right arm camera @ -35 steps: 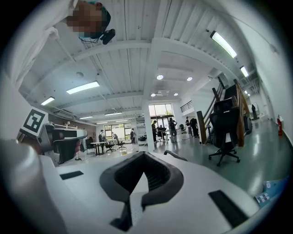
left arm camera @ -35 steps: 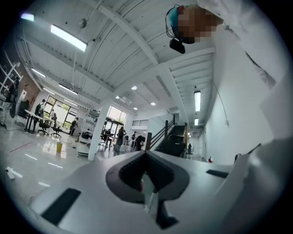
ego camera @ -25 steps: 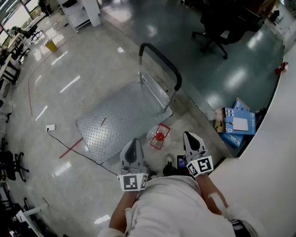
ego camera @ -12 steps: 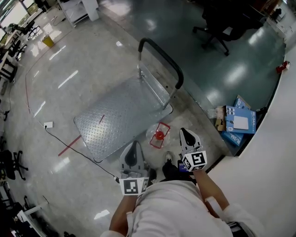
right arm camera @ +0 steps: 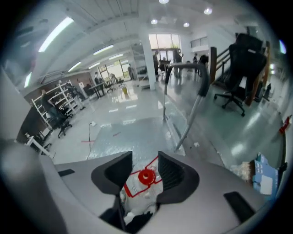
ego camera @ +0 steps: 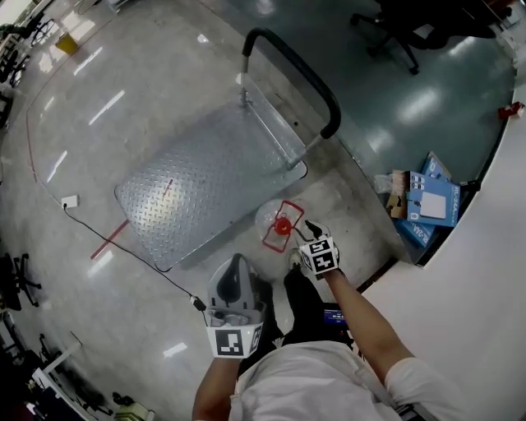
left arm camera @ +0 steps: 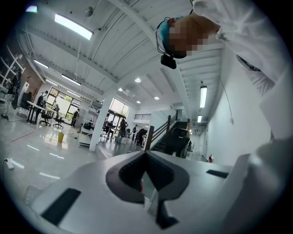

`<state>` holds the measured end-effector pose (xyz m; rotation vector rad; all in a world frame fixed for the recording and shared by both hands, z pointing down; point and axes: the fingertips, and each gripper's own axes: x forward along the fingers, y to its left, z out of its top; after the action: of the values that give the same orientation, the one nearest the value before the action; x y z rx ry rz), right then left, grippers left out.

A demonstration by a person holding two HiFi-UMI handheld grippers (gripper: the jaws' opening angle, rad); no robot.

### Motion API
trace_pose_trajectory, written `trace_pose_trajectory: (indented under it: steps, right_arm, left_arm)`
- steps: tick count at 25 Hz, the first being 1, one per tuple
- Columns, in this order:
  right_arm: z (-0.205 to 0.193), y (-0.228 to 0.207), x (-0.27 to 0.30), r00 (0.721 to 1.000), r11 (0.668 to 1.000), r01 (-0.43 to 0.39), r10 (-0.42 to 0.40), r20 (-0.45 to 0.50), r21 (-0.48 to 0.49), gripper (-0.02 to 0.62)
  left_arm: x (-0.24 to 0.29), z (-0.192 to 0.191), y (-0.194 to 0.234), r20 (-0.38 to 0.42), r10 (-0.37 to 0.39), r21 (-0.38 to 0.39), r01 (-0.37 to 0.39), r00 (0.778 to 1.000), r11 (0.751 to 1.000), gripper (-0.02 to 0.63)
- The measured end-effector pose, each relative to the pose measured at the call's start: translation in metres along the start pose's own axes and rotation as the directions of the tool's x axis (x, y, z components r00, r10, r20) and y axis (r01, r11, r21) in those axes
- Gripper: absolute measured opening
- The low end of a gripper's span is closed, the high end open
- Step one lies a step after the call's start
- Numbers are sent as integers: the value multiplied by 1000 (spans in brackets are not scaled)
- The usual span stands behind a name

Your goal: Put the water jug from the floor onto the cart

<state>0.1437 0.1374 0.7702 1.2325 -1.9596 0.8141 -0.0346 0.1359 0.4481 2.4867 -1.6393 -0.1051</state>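
Observation:
The water jug (ego camera: 276, 224) is clear with a red cap and a red handle frame, and it stands on the floor at the near corner of the cart (ego camera: 205, 177). The cart is a steel checker-plate platform with a black push handle (ego camera: 300, 74). My right gripper (ego camera: 309, 231) points steeply down just right of the jug. Its jaws are opening, and between them in the right gripper view (right arm camera: 145, 159) I see the red cap (right arm camera: 146, 177) below, untouched. My left gripper (ego camera: 235, 274) hangs level by my leg, shut and empty, pointing across the room in the left gripper view (left arm camera: 145, 153).
Blue cardboard boxes (ego camera: 427, 201) lie on the floor to the right, beside a white counter (ego camera: 481, 279). A black cable (ego camera: 131, 251) runs from a white plug (ego camera: 69, 201) past the cart's near edge. An office chair (ego camera: 411, 25) stands on the green floor beyond.
My right gripper has dropped and tipped downward toward the jug, and its jaws have parted. The left gripper sank slightly. The head view has leaned closer over the cart.

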Motion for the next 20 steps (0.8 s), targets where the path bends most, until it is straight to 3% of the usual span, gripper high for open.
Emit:
trace_pose_trajectory:
  steps: [4,10,14,20]
  right_arm:
    - [-58,13,72,973,998,-53,48,-227,-16,211]
    - [-104,12,145,929,1000,-13,8,-371,-11,284]
    - [-128,-1,174,912,999,34,-17,-409,33,295]
    - [-140,2,188,900,998,29,-5,-437,50,295]
  left_arm:
    - [3,-19,15,-21,1,-7,-1,1000,1000,3]
    - [3,-65,33,-86,-3,-43,-1,996,999,3]
    - [0,-95,44,-130,16,-59,-24,991,998,3]
    - [1,-107,53,-144,11,-72,-21,990,997,3]
